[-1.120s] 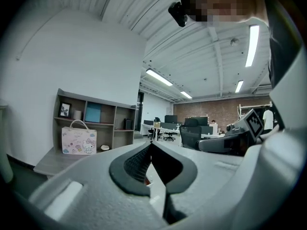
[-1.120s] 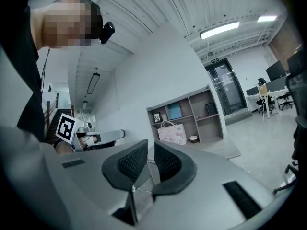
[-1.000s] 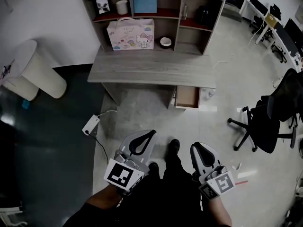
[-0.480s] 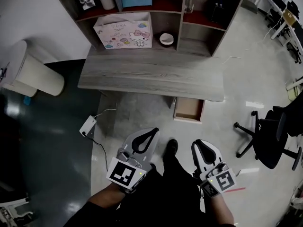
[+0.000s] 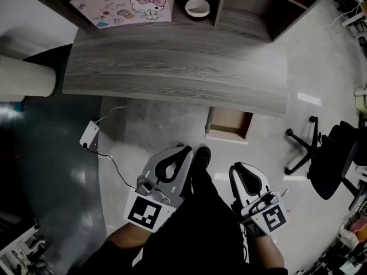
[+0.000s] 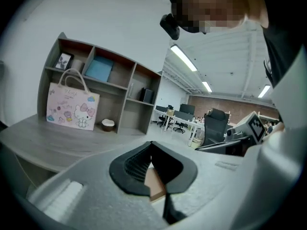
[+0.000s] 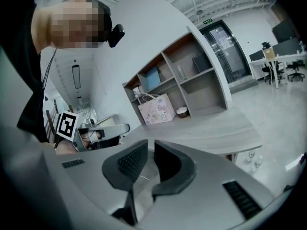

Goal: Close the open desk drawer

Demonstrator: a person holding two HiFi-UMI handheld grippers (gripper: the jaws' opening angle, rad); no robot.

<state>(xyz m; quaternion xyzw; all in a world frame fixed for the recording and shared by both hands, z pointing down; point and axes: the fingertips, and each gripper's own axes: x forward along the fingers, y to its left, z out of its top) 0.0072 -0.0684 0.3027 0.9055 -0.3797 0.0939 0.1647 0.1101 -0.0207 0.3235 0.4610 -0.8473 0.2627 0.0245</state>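
**Entry: open desk drawer (image 5: 229, 125).** It is found under the front edge of the desk (image 5: 172, 67), toward the desk's right end. It is drawn out toward the person, and its inside looks bare. It is placed at 12 o'clock from the right gripper (image 5: 237, 169) and at about 1 o'clock from the left gripper (image 5: 184, 149), well apart from both.

**Left gripper.** The jaw tips are brought together and nothing is held.

**Right gripper.** The jaws are set narrowly apart and nothing is seen between them.

**Also listed.**
- A gift bag (image 5: 123, 4) and a small bowl (image 5: 197, 7) are kept at the back of the desk, at 11 and 12 o'clock.
- An office chair (image 5: 330, 159) is stood at 3 o'clock of the drawer.
- A power strip (image 5: 90, 135) is laid on the floor at 9 o'clock of the drawer.

**Step judged in hand.** The approach is under way, and no contact has been made yet.

**Handling advised.**
- The drawer front should be met squarely at its middle, or by both grippers spaced evenly, so that skewing on the runners is avoided.
- The push should be kept level and directed straight toward 12 o'clock.
- The push should be eased near the end so that the drawer is seated flush rather than slammed.
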